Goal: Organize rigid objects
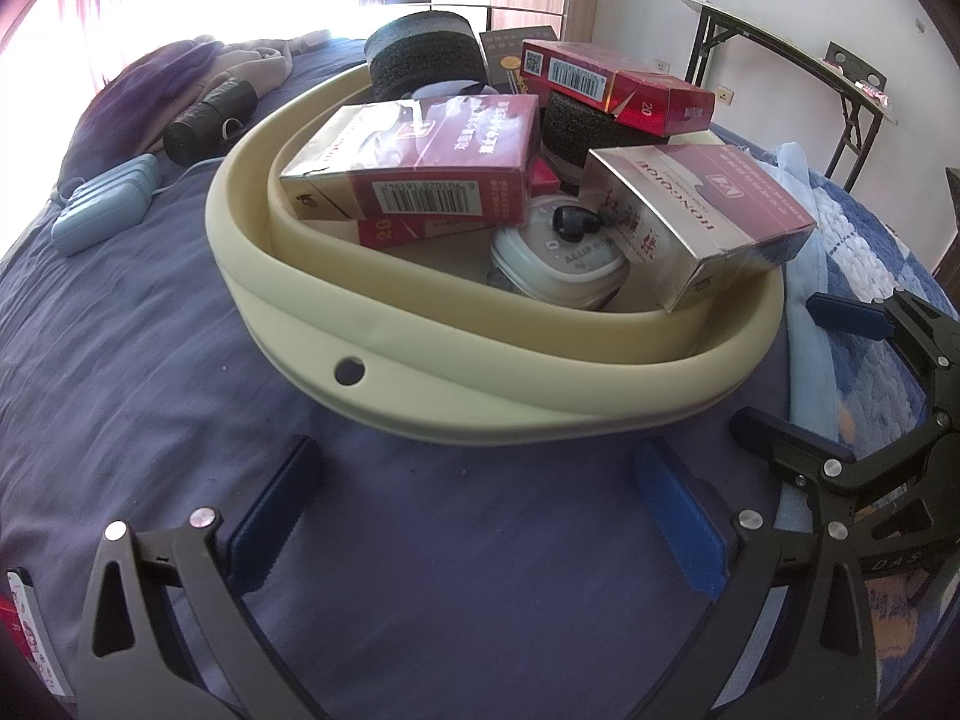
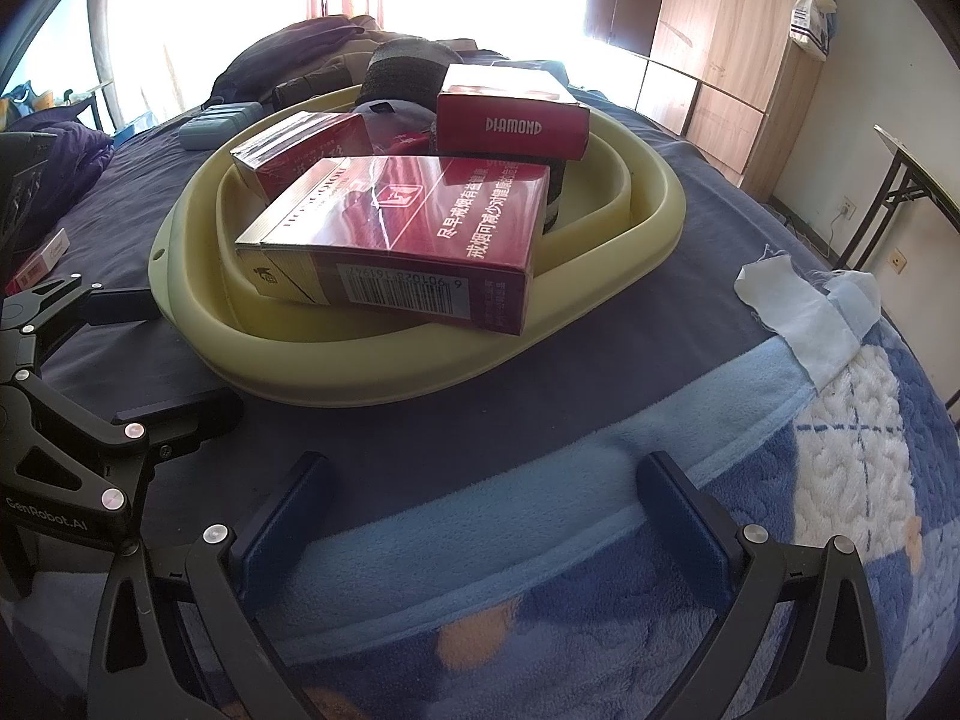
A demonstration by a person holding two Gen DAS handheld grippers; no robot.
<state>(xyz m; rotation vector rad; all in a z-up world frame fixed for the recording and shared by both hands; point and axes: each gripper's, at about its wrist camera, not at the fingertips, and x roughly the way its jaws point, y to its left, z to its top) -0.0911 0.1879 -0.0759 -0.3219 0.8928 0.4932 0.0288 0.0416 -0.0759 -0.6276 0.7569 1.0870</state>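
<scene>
A cream basin [image 1: 420, 360] [image 2: 600, 312] sits on the purple bedsheet. Inside it lie several red cigarette boxes [image 1: 420, 168] [image 2: 408, 240], one marked Diamond [image 2: 510, 114], plus black foam rolls [image 1: 426, 54] [image 2: 408, 66] and a white round case [image 1: 558, 252]. My left gripper [image 1: 480, 516] [image 2: 150, 357] is open just before the basin's near rim, nothing between its fingers. My right gripper [image 2: 486, 516] [image 1: 822, 378] is open over the blue blanket, to the right of the basin. Another red and white box [image 2: 42, 258] lies on the sheet to the left.
A pale blue device with a cord [image 1: 102, 210] [image 2: 222, 120], a black roll [image 1: 210, 114] and piled clothes [image 1: 240, 69] lie behind the basin. A blue and white blanket [image 2: 840, 450] covers the bed's right side. A folding table [image 1: 810, 60] and a wardrobe [image 2: 708, 30] stand beyond.
</scene>
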